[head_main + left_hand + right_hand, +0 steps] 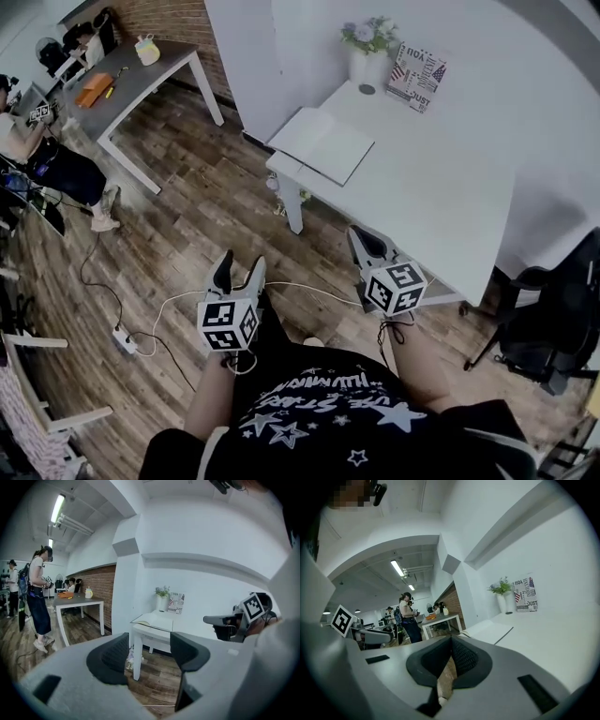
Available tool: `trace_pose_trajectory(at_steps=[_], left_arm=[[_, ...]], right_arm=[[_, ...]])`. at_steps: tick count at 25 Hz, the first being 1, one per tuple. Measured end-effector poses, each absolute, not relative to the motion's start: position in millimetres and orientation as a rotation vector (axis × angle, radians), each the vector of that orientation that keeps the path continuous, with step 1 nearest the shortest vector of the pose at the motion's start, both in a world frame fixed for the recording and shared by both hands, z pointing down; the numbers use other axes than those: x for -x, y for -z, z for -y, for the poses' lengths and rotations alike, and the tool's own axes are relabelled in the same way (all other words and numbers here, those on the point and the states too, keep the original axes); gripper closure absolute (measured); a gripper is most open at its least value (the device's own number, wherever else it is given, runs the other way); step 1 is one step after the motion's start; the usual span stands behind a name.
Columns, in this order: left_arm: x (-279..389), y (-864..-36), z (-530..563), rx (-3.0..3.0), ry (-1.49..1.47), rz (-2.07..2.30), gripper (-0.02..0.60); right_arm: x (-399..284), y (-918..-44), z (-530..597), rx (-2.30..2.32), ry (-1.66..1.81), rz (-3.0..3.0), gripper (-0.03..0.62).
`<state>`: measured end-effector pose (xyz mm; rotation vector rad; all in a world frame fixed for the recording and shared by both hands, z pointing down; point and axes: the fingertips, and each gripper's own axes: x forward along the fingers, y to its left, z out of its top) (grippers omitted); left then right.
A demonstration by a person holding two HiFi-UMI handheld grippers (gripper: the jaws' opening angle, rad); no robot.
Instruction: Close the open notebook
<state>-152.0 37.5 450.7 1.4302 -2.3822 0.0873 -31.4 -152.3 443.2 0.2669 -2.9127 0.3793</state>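
Observation:
The open notebook (pixel 321 142) lies flat with pale pages on the near left corner of the white table (pixel 450 197); it also shows in the left gripper view (pixel 152 619) and the right gripper view (pixel 487 631). My left gripper (pixel 238 274) hangs over the wooden floor, well short of the table, with its jaws apart and nothing between them (pixel 149 654). My right gripper (pixel 366 246) is held by the table's front edge, well short of the notebook, its pads pressed together on nothing (pixel 451 654).
A white vase of flowers (pixel 367 52) and a printed card (pixel 417 77) stand at the table's far side. A black chair (pixel 553 328) is at the right. Cables and a power strip (pixel 124 339) lie on the floor. A grey desk (pixel 141 80) with people stands far left.

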Motion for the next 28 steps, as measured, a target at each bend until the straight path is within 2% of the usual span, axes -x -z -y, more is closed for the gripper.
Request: trace_pose_trajectory(at_steps=[16,28], left_arm=[[279,-473,110,-1.798,-0.128,2.026,0.301],[373,-517,196,-1.773,-0.091,1.771,0.302]], right_arm=[[95,-444,239,-0.8,-0.421,2.83,0.592],[147,-457,281,-1.024,-0.462,2.693,0.592]])
